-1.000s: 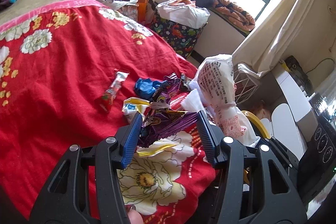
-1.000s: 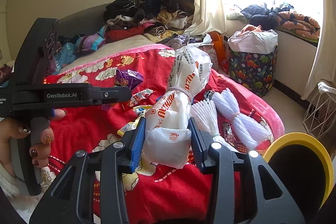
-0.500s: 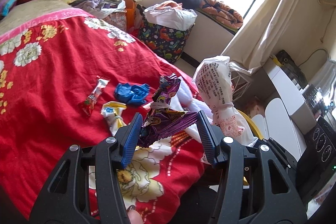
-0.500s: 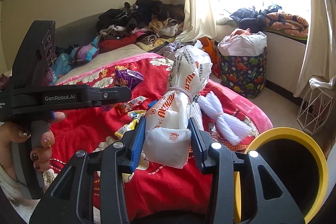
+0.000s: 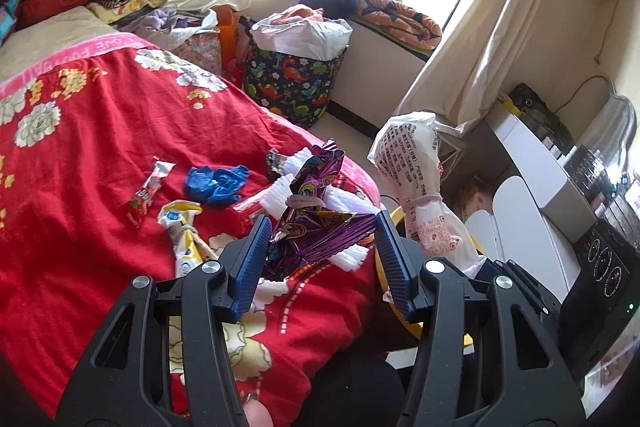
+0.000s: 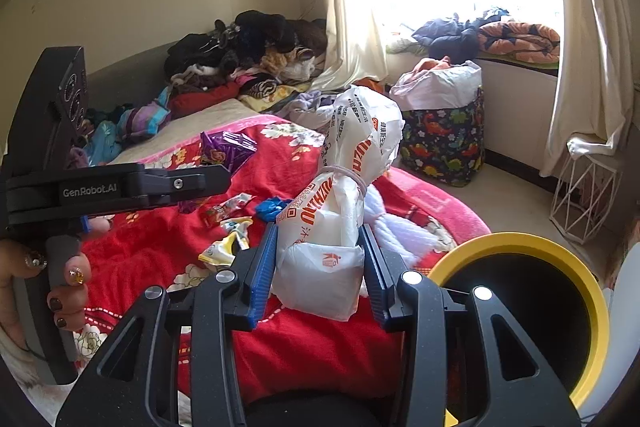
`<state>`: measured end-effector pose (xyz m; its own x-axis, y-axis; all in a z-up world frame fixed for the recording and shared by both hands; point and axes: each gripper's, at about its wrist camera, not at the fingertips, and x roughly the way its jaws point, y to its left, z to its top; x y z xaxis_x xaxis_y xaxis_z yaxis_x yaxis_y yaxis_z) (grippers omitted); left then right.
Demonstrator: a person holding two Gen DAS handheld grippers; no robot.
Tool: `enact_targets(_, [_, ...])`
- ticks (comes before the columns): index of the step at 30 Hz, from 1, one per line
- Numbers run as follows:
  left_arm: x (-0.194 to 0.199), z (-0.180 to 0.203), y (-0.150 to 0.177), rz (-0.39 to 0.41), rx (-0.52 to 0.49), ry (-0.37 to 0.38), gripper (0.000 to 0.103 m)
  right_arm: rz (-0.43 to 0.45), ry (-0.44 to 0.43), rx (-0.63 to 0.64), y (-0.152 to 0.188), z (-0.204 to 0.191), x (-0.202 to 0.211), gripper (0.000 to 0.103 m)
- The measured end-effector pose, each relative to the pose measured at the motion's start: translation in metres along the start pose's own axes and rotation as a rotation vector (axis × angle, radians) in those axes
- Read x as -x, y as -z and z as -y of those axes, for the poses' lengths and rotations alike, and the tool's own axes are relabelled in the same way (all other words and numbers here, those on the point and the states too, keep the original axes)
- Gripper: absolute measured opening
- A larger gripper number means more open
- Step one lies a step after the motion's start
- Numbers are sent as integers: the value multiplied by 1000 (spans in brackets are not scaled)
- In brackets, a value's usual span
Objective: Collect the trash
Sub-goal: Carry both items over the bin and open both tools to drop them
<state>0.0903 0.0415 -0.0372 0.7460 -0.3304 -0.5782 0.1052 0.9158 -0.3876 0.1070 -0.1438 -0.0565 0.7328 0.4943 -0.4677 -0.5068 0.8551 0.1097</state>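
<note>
L gripper (image 6: 224, 183) arm reads "GenRobot.AI"; white bag (image 6: 332, 227) orange print.

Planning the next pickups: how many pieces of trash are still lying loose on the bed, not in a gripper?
5 that I can make out: a red candy wrapper, a blue glove, a yellow wrapper, a red tube, and white foam netting. Others may be hidden.

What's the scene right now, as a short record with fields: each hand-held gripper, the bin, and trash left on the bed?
left hand-held gripper: shut on a purple snack wrapper, lifted above the bed
right hand-held gripper: shut on a tied white plastic bag
bin: yellow-rimmed bin, open, beside the bed on the right gripper's side
bed: red floral blanket
trash left on bed: blue glove, red candy wrapper, yellow and white wrapper
</note>
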Motion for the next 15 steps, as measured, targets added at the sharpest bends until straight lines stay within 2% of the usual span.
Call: enact_targets(15, [-9,37,5,-20,-67,41,46,24,76,-65,5,36,22,39])
